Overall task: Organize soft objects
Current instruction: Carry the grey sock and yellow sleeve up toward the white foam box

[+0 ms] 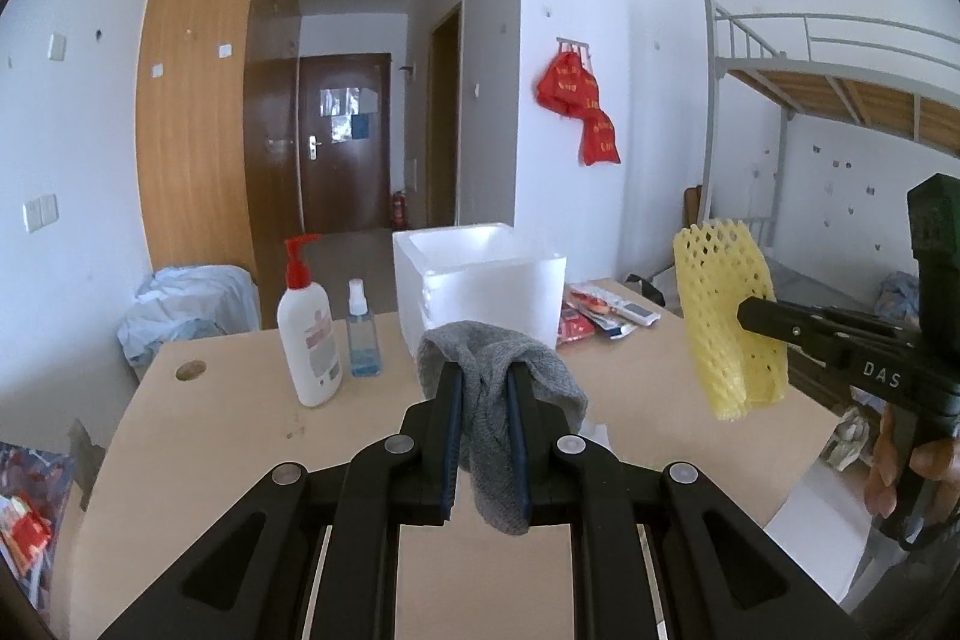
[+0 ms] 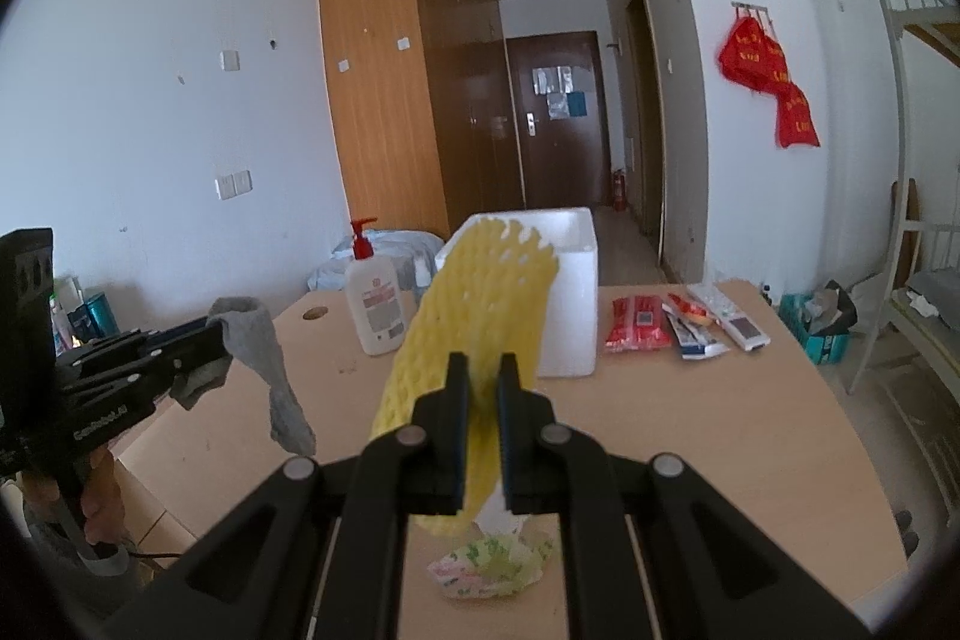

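Tabletop (image 2: 690,418) tissue (image 2: 492,562), perhaps crumpled, behind right claw (image 2: 483,370)

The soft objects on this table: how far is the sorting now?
Nothing visibly sits in the white foam box yet. In hand: left claw grips the grey sock, right claw grips the yellow foam net. Left: the crumpled green-patterned wrapper on the table.
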`<state>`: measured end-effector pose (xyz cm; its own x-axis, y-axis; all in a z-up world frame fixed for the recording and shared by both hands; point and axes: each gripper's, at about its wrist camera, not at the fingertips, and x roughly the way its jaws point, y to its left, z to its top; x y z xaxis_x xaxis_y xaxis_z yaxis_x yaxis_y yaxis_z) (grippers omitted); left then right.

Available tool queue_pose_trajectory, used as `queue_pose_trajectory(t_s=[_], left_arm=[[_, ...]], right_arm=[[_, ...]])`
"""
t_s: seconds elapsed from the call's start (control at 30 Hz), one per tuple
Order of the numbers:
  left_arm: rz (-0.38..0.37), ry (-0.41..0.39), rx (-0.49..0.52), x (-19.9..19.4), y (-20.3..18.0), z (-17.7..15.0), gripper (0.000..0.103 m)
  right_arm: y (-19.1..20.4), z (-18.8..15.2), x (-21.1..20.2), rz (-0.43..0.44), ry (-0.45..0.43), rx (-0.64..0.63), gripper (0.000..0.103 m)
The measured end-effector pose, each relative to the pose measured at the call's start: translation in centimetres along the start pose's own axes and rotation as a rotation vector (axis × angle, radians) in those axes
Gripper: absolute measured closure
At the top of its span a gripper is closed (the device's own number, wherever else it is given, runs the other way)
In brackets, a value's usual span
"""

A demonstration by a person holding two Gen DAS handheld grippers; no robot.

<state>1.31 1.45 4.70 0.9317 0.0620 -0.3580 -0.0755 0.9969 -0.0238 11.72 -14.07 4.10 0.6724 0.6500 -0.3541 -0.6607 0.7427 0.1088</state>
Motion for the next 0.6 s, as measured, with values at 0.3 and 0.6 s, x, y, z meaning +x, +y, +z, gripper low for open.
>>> queue_pose_trajectory(t_s=[0.3,0.6], left_arm=[[0.012,-0.018,0.005,0.7,-0.1,2.5,0.088],[0.025,-0.035,0.008,1.4,0.2,4.1,0.088]], right_arm=[[-0.3,1.7,-0.3,-0.007,-0.034,-0.020,0.092],[-0.6,2.3,0.3,-0.003,-0.036,-0.021,0.092]])
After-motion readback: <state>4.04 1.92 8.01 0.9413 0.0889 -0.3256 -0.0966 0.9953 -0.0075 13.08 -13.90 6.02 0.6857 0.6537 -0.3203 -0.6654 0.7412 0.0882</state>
